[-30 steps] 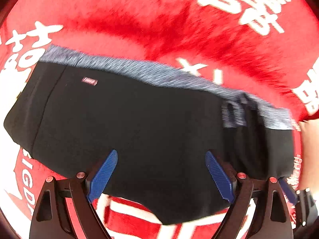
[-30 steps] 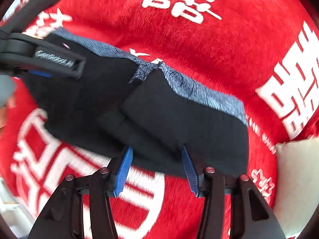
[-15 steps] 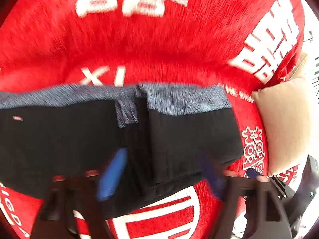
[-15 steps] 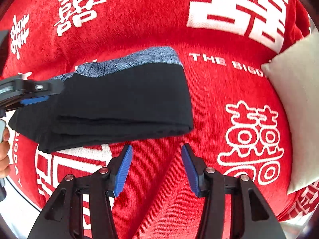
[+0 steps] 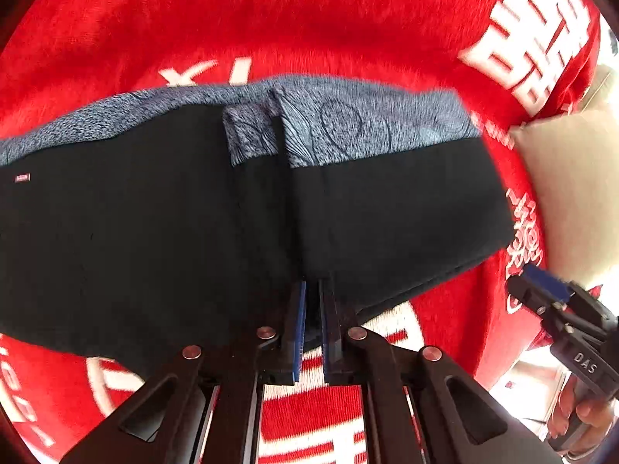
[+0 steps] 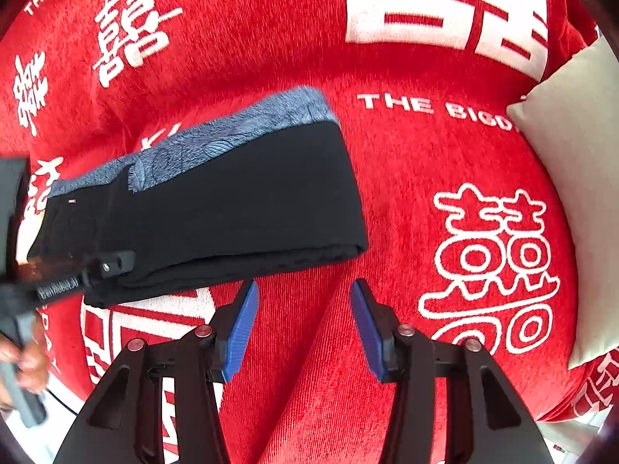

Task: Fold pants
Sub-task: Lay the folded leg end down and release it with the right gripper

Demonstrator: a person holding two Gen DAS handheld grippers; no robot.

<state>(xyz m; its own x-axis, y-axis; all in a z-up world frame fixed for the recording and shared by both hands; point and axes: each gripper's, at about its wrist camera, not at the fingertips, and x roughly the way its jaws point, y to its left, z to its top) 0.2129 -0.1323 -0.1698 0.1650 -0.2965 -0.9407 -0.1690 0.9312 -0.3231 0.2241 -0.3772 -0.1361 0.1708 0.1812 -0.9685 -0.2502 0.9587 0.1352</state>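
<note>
The black pants [image 6: 240, 208] lie on a red blanket [image 6: 406, 193] printed with white characters, already folded into a flat band, with the blue-grey patterned waistband [image 5: 348, 123] running along the far edge and the right end doubled over into a neat thick fold. A pale cushion [image 6: 572, 193] sits well off to the right on the blanket. The left hand-held gripper [image 5: 312, 309] has just been closing and now stands pressed almost together at the near edge of the pants, right where one layer overlaps another; its tips are against the dark cloth, but I cannot tell whether any fabric is actually caught between them. The right hand-held gripper [image 6: 303, 324] hangs over bare blanket just beside the folded right end, jaws spread about halfway with nothing between them. To my eye the job is well along: the pants are already laid over themselves into a compact strip. What seems left is one more fold, perhaps bringing the overlapped part across, and then squaring up the bundle.
</note>
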